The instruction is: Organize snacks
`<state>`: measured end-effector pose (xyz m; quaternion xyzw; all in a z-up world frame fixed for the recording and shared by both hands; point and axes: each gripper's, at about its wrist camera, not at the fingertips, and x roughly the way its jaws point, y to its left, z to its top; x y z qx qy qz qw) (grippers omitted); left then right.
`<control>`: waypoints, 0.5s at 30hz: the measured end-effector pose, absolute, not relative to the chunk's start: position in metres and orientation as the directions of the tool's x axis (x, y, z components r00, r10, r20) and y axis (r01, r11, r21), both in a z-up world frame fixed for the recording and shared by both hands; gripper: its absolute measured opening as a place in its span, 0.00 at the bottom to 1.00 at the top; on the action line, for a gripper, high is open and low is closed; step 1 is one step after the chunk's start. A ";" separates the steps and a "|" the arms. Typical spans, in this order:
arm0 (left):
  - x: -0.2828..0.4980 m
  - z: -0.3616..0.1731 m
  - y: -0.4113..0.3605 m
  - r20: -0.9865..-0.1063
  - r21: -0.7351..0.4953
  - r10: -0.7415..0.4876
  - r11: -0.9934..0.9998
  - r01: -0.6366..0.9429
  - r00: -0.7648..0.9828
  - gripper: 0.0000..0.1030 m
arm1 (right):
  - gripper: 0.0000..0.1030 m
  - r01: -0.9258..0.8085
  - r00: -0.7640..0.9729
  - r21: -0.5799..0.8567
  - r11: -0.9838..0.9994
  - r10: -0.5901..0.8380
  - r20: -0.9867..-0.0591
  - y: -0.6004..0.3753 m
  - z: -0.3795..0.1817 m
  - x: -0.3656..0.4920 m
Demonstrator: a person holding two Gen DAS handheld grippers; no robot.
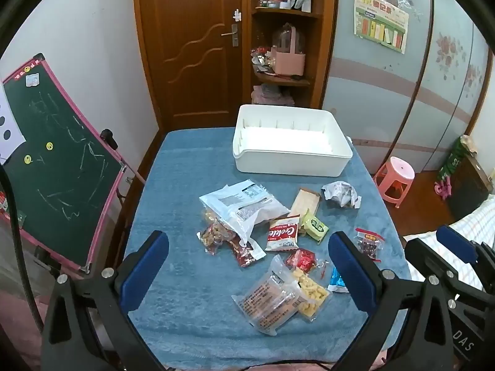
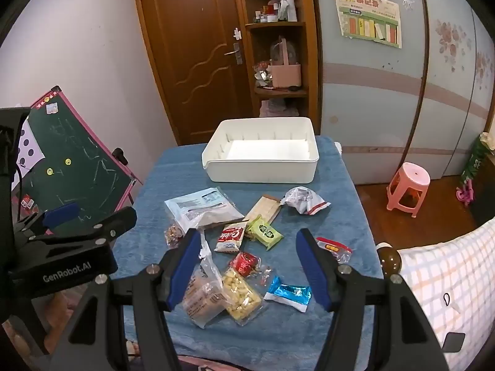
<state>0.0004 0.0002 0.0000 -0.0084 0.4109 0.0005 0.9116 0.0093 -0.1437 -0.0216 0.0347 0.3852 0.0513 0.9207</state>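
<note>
Hovering above the near edge of the blue tablecloth (image 1: pixel 185 185), the left gripper (image 1: pixel 247 266) has its blue-padded fingers (image 1: pixel 145 266) spread wide with nothing between them. The right gripper (image 2: pixel 244 266) hangs just beside it, fingers equally wide and holding nothing. Loose snacks lie scattered in the middle of the cloth: a large white pouch (image 1: pixel 241 204) resting over a bag of mixed nuts (image 1: pixel 213 235), a red-and-white Colette packet (image 1: pixel 283 236), a green packet (image 2: pixel 266 232), a pale wafer bar (image 2: pixel 263 208) and a crumpled silver wrapper (image 2: pixel 301 199). Nearer the grippers sit a clear biscuit pack (image 1: pixel 267 303) touching a bag of yellow puffs (image 2: pixel 241 293), a small red packet (image 2: pixel 246 262), a shiny blue sachet (image 2: pixel 289 293) and a small red-labelled bag (image 1: pixel 368 242). A white plastic bin (image 1: pixel 290 167) stands at the far end of the table, apart from the snacks. A green chalkboard (image 1: pixel 58 167) leans at the left; a pink stool (image 2: pixel 408 188) stands on the floor to the right.
</note>
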 end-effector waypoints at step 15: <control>0.017 -0.003 0.008 -0.733 -0.068 -0.007 0.996 -0.063 0.680 0.99 | 0.63 -0.053 0.707 0.110 0.993 0.115 -0.698 -0.145 -0.022 0.020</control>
